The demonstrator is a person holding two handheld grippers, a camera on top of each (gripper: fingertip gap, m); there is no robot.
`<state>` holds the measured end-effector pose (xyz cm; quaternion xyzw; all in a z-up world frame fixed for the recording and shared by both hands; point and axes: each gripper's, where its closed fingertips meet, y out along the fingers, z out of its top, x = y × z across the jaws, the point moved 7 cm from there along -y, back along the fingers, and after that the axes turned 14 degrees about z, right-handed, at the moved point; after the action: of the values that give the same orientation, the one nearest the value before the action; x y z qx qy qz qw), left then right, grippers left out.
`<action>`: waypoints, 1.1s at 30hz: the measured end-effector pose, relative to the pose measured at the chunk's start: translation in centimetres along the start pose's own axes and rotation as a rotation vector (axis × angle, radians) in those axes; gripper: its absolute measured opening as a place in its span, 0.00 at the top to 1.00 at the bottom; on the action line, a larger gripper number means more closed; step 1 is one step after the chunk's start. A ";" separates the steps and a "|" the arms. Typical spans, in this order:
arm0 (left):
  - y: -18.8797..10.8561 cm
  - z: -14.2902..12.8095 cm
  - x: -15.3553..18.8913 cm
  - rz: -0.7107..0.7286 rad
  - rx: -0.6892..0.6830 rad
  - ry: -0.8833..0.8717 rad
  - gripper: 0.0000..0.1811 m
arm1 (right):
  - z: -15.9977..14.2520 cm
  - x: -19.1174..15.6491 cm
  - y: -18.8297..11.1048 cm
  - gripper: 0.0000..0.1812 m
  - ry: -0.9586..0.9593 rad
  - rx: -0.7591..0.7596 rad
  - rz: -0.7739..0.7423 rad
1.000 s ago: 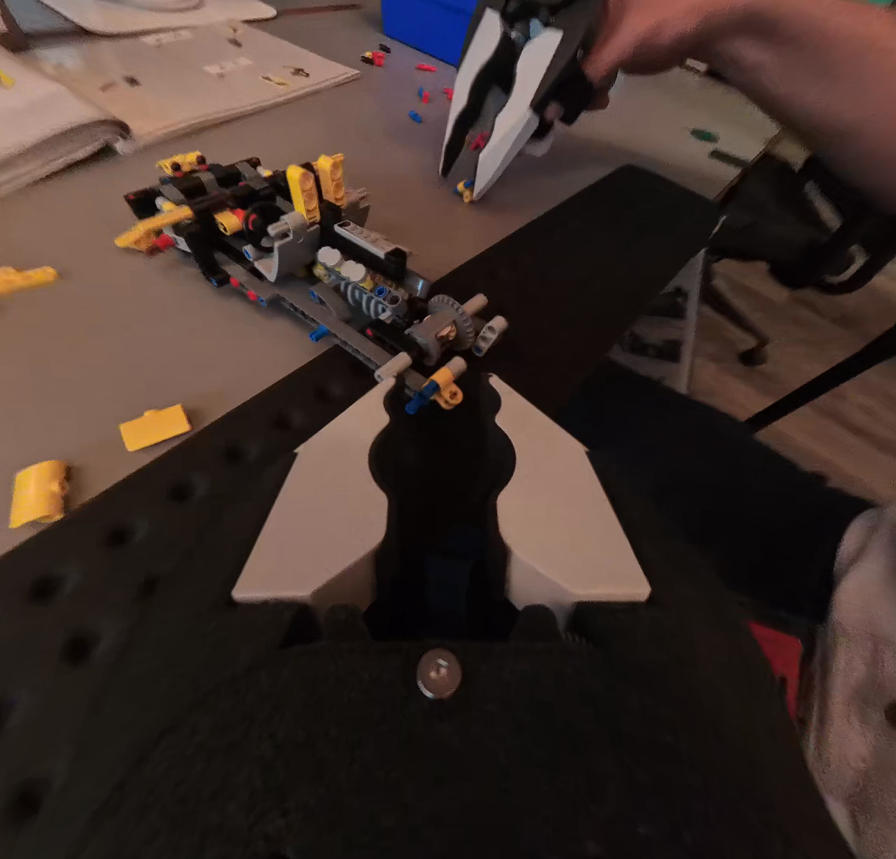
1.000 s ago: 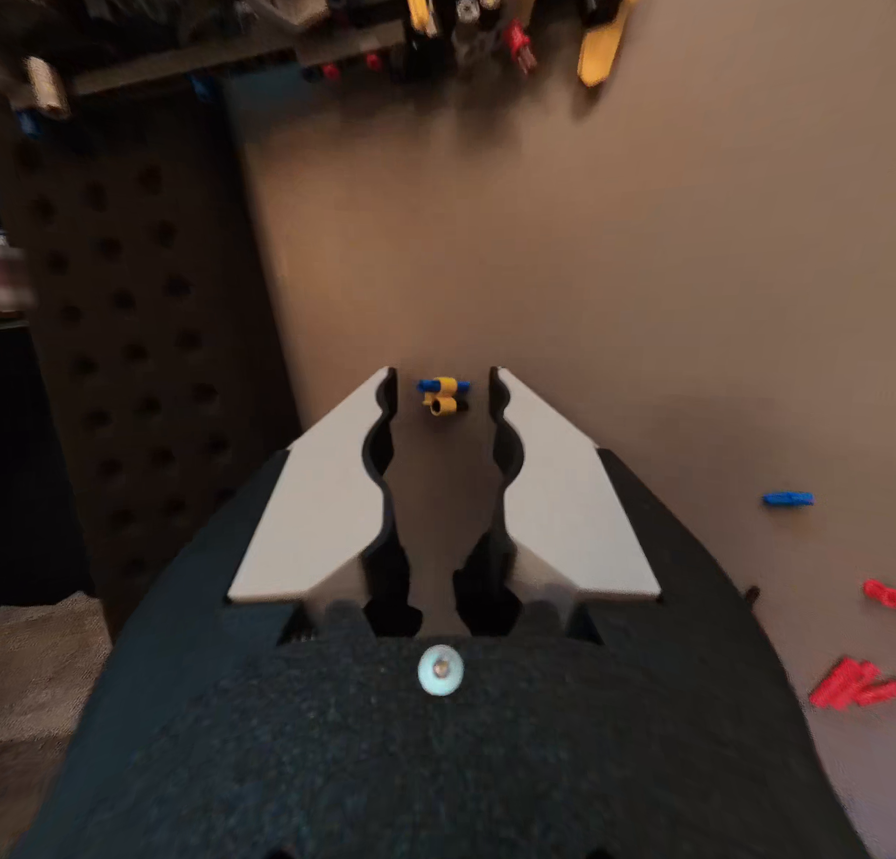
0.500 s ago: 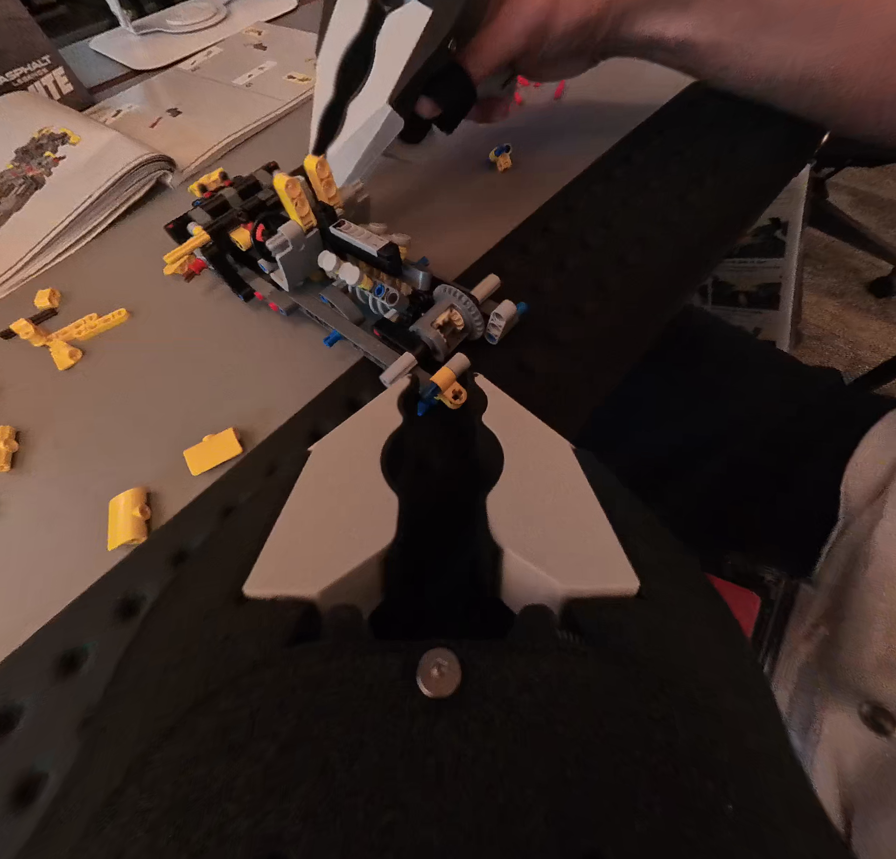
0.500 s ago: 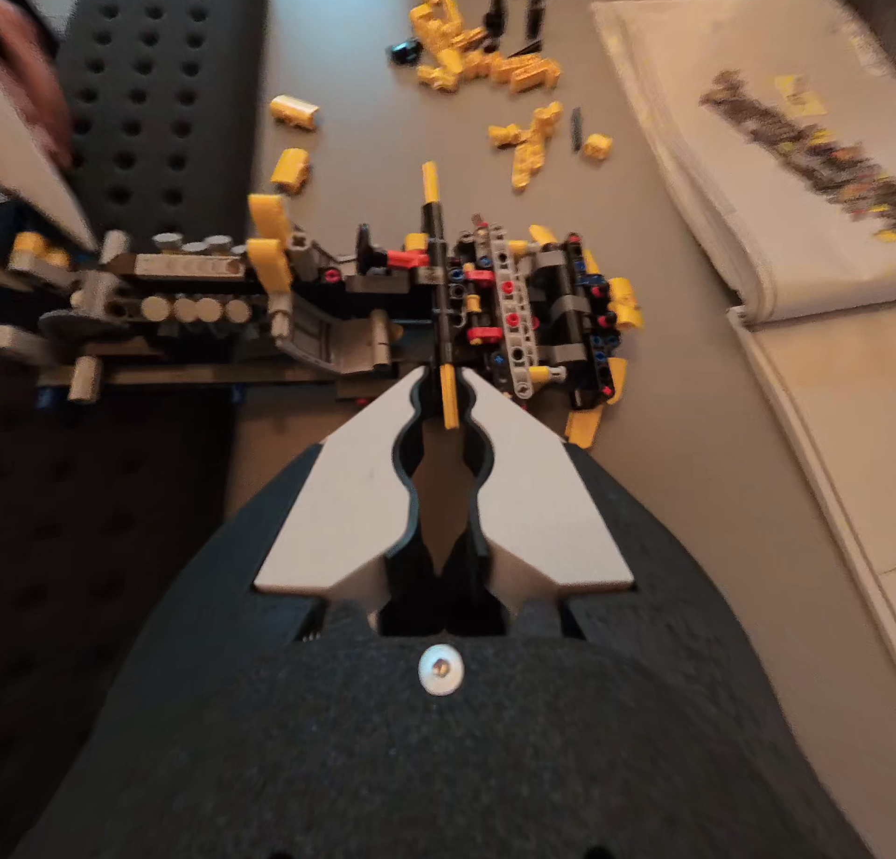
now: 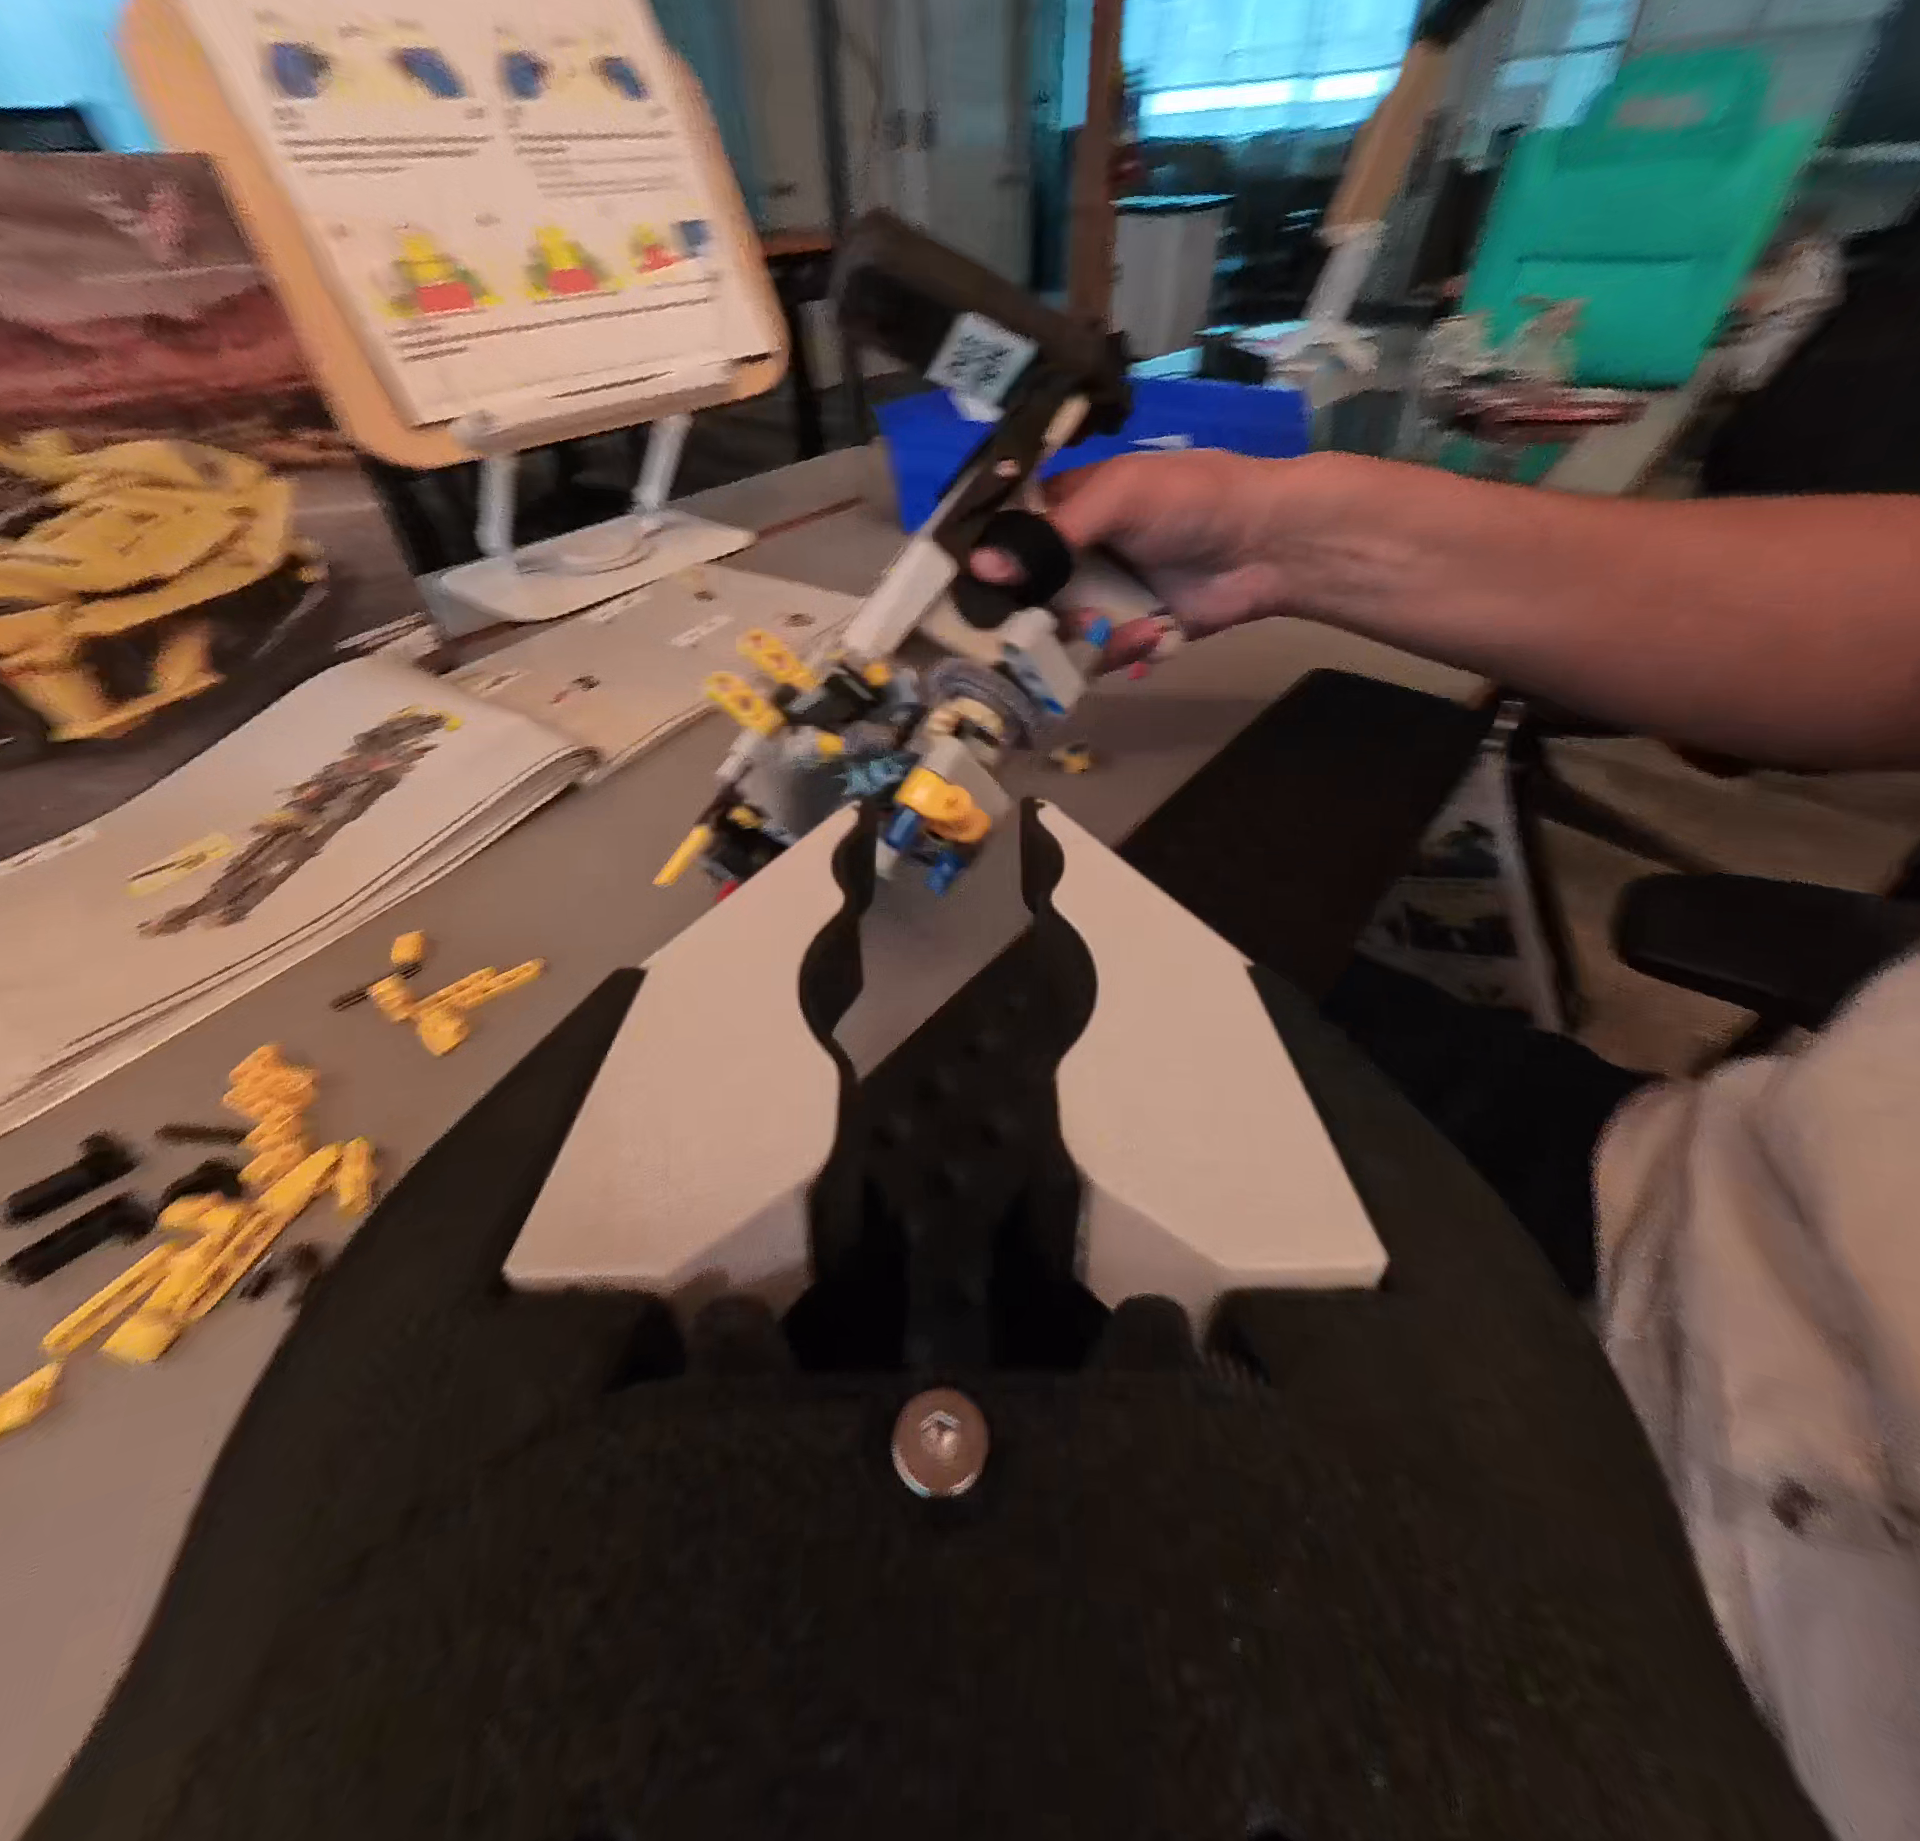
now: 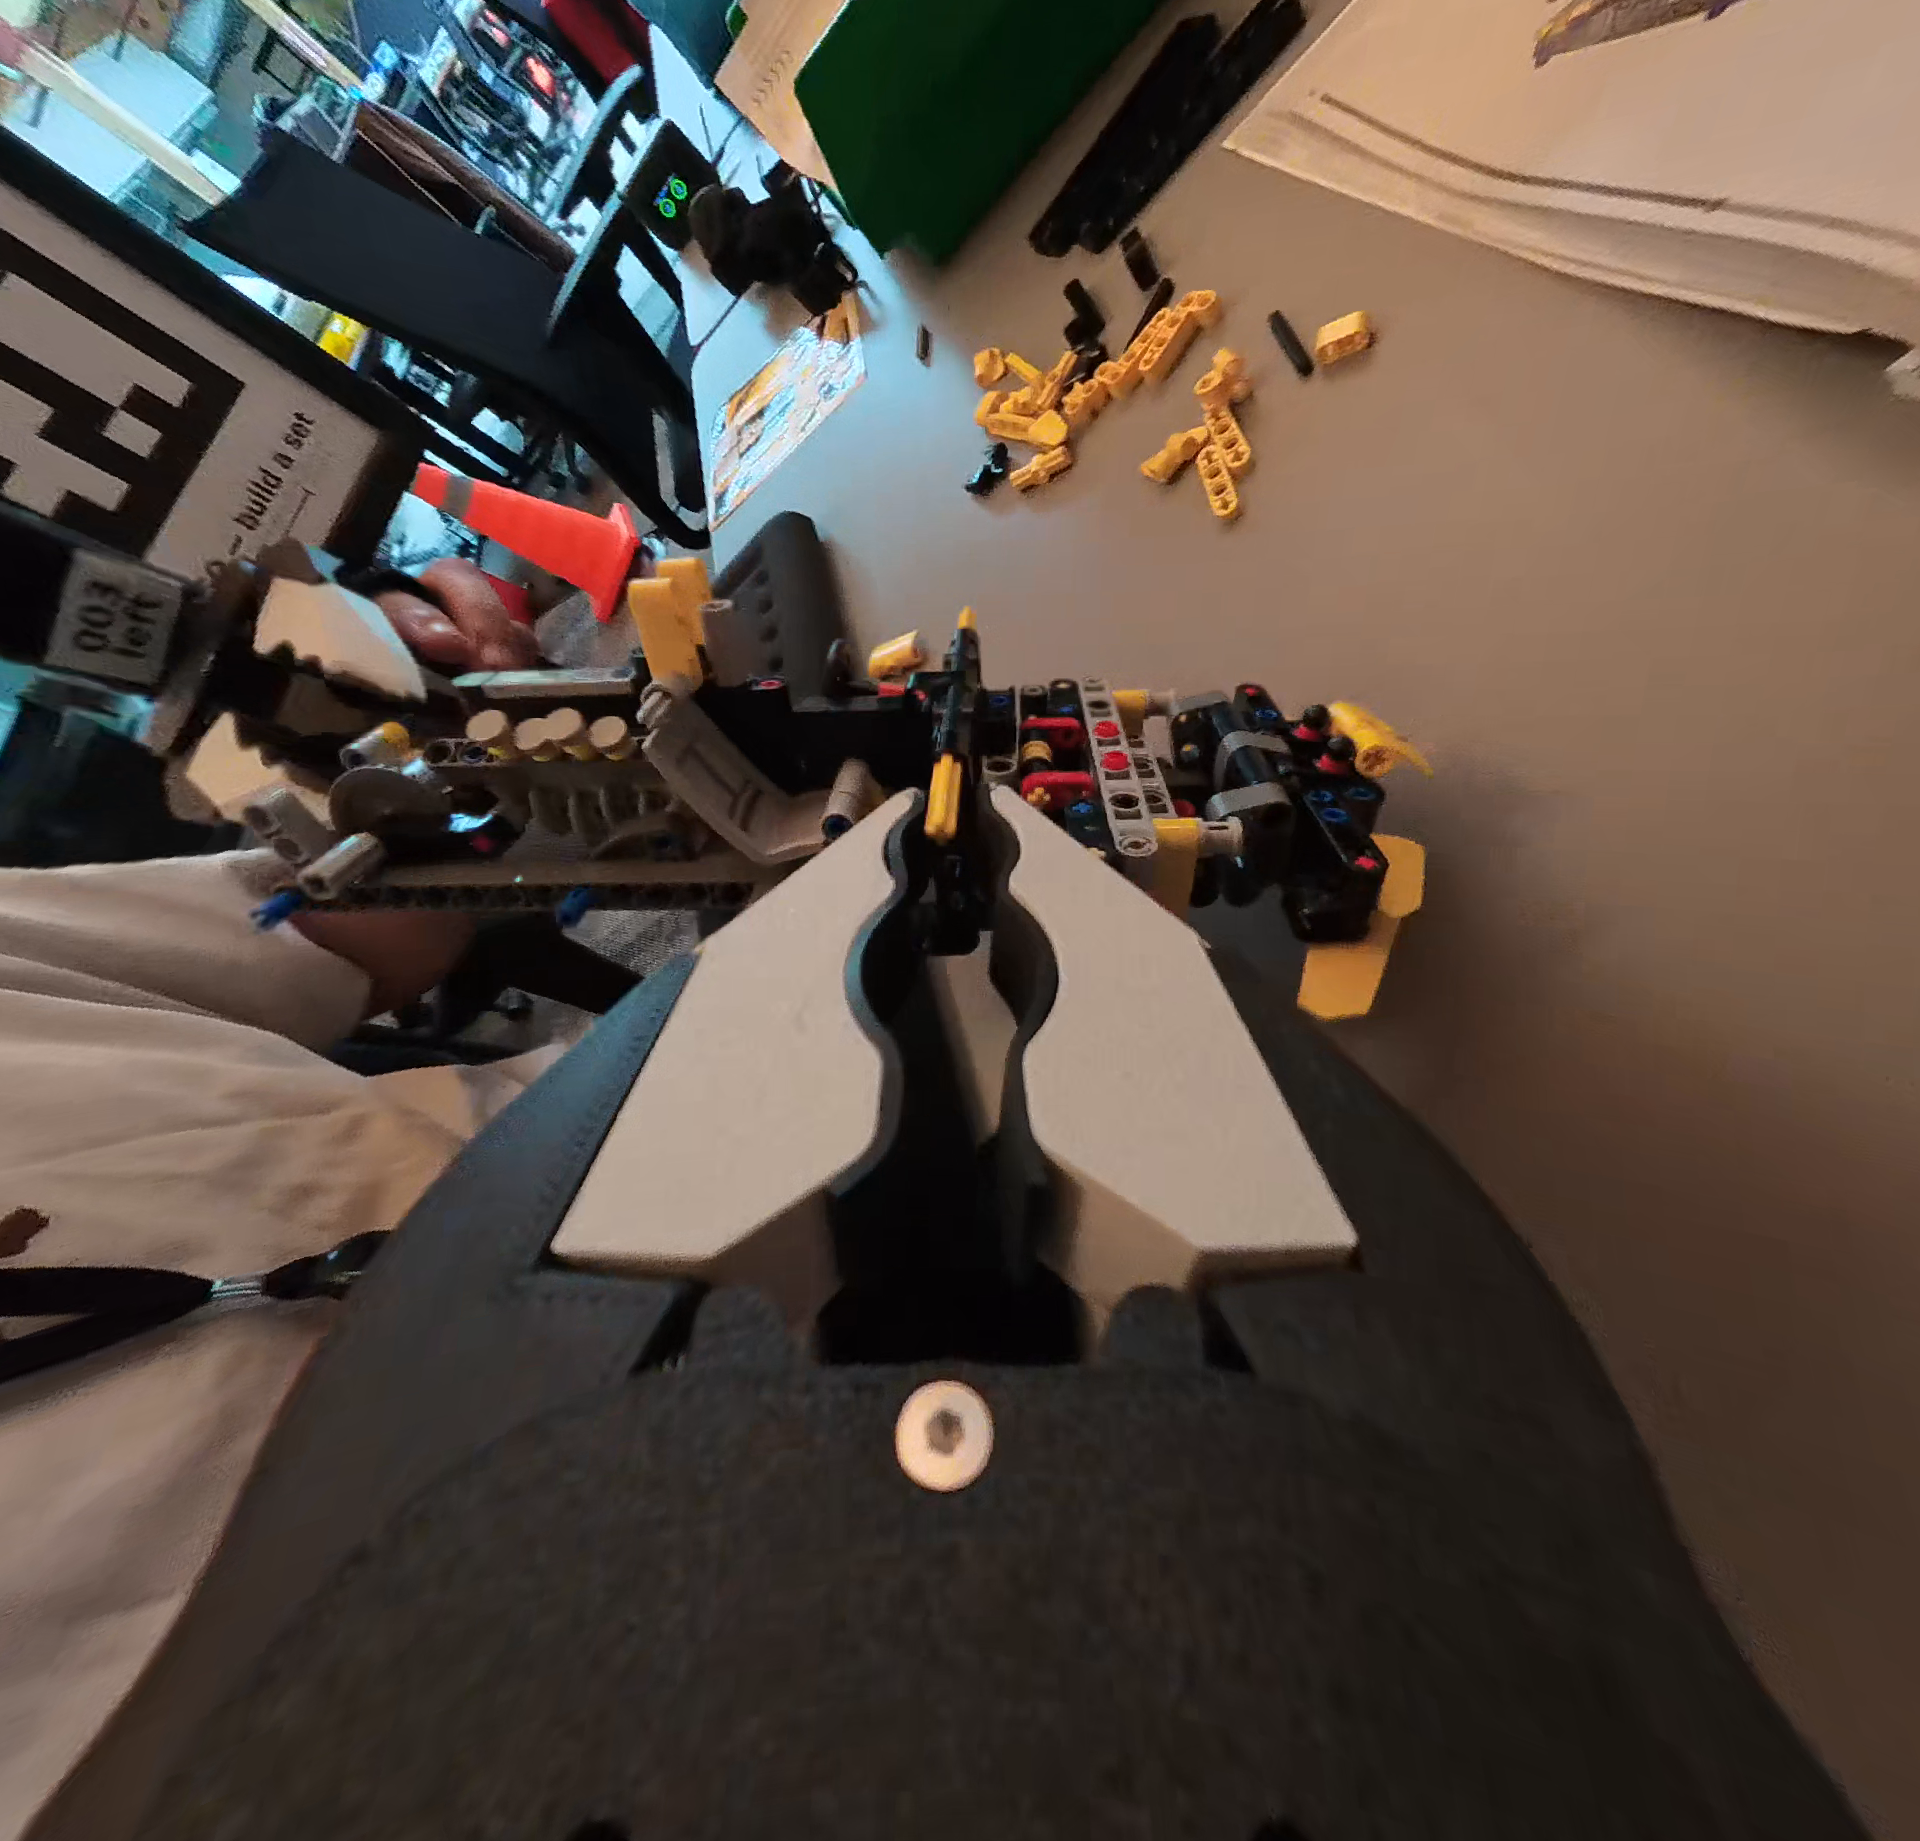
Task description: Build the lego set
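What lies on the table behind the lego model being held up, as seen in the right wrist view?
Loose yellow and black pieces and long black beams lie behind the model. Anything directly beneath it is hidden.

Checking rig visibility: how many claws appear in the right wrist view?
2: the right claw, centre, grips the Lego model mid-length; the left claw, far left, holds its end.

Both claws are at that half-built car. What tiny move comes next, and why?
Probably nudge the left claw forward: a small yellow-and-blue connector sits between its tips, just short of the rear end of the car frame, while the right claw pinches the frame's black-and-yellow bar steady.
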<state>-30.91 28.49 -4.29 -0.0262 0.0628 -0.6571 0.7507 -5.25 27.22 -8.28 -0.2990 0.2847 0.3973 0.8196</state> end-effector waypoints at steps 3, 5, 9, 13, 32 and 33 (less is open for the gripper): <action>-0.3 -0.4 -0.1 -0.103 0.015 0.044 0.80 | -0.1 0.2 0.1 0.96 0.057 0.013 0.025; -0.6 0.0 -0.2 -0.044 0.063 0.139 0.80 | 0.1 0.3 0.1 0.96 0.066 0.017 0.016; -0.4 1.5 0.2 0.135 0.152 0.465 0.79 | 0.6 0.1 0.1 0.96 0.083 0.027 -0.014; 1.1 2.2 -0.3 0.272 0.186 0.635 0.73 | 0.7 0.2 0.0 0.96 0.118 0.048 -0.014; 5.5 2.1 0.7 0.116 0.285 0.662 0.83 | 0.7 0.5 -0.4 0.96 0.109 0.121 0.023; 5.5 2.1 0.7 0.097 0.288 0.637 0.83 | 0.7 0.5 -0.4 0.96 0.097 0.125 0.034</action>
<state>-25.10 28.45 -2.88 0.2892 0.2017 -0.5981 0.7197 -4.44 27.77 -8.07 -0.2613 0.3534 0.3777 0.8150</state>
